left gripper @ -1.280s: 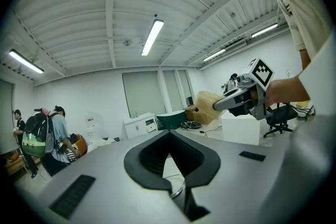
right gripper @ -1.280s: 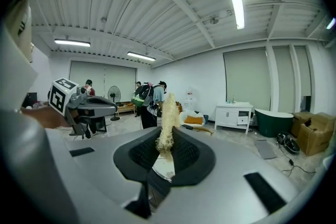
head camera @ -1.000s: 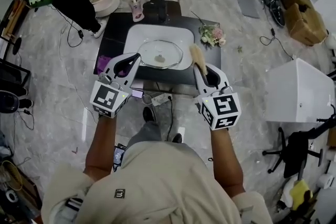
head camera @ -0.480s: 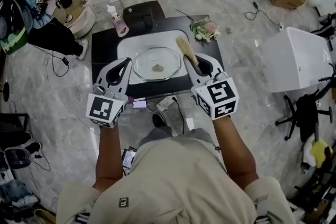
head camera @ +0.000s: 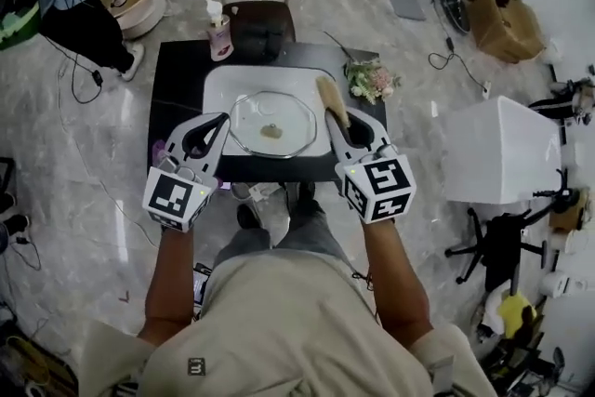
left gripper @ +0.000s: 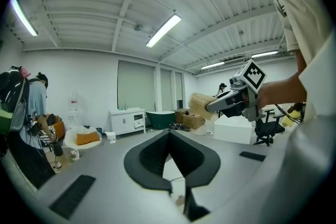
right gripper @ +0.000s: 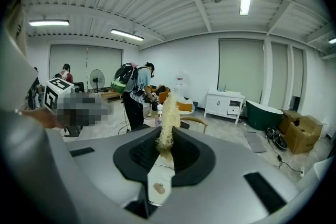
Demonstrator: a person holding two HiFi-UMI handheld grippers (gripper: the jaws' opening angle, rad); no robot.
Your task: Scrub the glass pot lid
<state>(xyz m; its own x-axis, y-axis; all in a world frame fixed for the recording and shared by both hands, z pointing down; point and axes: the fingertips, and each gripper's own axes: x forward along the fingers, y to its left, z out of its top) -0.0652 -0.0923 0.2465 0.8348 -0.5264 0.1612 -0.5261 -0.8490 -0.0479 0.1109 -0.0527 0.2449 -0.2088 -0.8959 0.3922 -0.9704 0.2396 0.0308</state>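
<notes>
While the brush (head camera: 331,99) seems clear of the lid (head camera: 271,124), scrubbing looks not yet begun. The lid lies flat on a white mat (head camera: 218,84) mid-worktop (head camera: 177,88). Right claw (head camera: 338,122) clamps the brush at the lid's 2 o'clock. Left claw (head camera: 223,118), jaws together and empty, at 8 o'clock. Brown spot at lid centre: knob or dirt, can't tell. Claw height unclear.

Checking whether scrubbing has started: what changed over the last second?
The right gripper, shut on the brush, edged left, bringing the bristles closer to the right rim of the glass lid; contact can't be told. The left gripper stayed shut and empty by the lid's left edge. The lid stayed on the white mat.
</notes>
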